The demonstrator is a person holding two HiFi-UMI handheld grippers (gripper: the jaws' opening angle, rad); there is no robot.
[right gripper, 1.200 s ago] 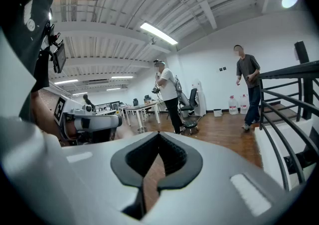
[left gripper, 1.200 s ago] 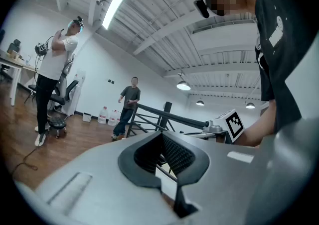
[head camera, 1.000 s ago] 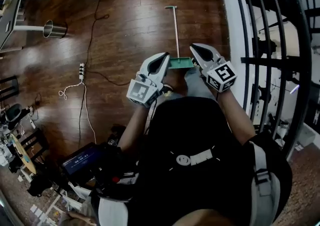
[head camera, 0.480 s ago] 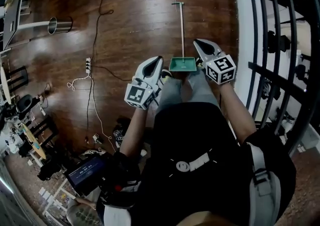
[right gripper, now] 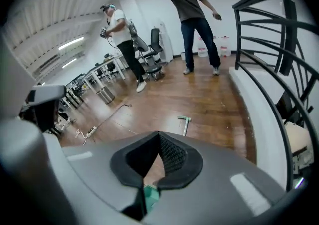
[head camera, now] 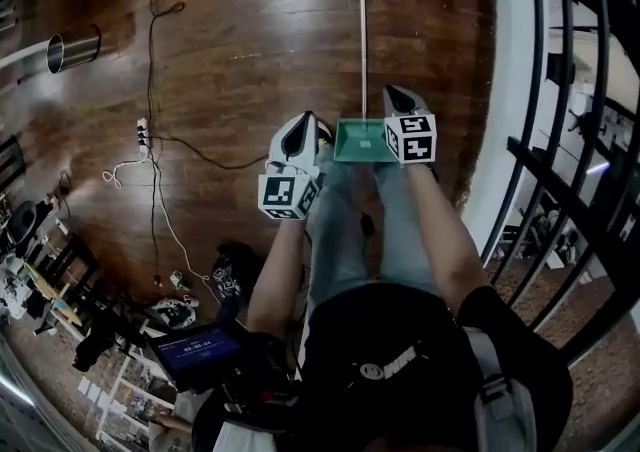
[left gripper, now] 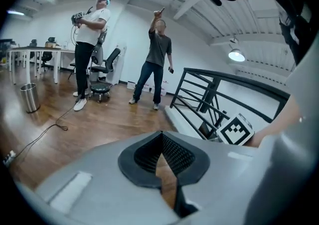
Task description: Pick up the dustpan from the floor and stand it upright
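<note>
The green dustpan [head camera: 360, 140] lies flat on the wooden floor, just beyond my knees. Its long thin handle [head camera: 362, 50] runs away from me to a small crossbar. My left gripper [head camera: 302, 122] hovers just left of the pan, jaws shut and empty. Over the pan's right edge sits my right gripper [head camera: 393, 95], also shut, with nothing in it; whether it touches the pan I cannot tell. In the right gripper view the handle's end [right gripper: 185, 119] shows beyond the gripper [right gripper: 159, 134], and a bit of the green pan [right gripper: 151, 194] shows below the jaws. The left gripper [left gripper: 160, 134] faces open floor.
A white ledge [head camera: 505, 90] and black railing [head camera: 560, 140] run close along the right. A power strip with cables [head camera: 140, 130] and a metal bin [head camera: 70, 48] lie to the left. Two persons [left gripper: 157, 59] stand across the room near a wheeled stool [left gripper: 99, 89].
Both grippers have dropped toward the floor and now flank the dustpan. The view has shifted forward over it, and my legs now show below the pan.
</note>
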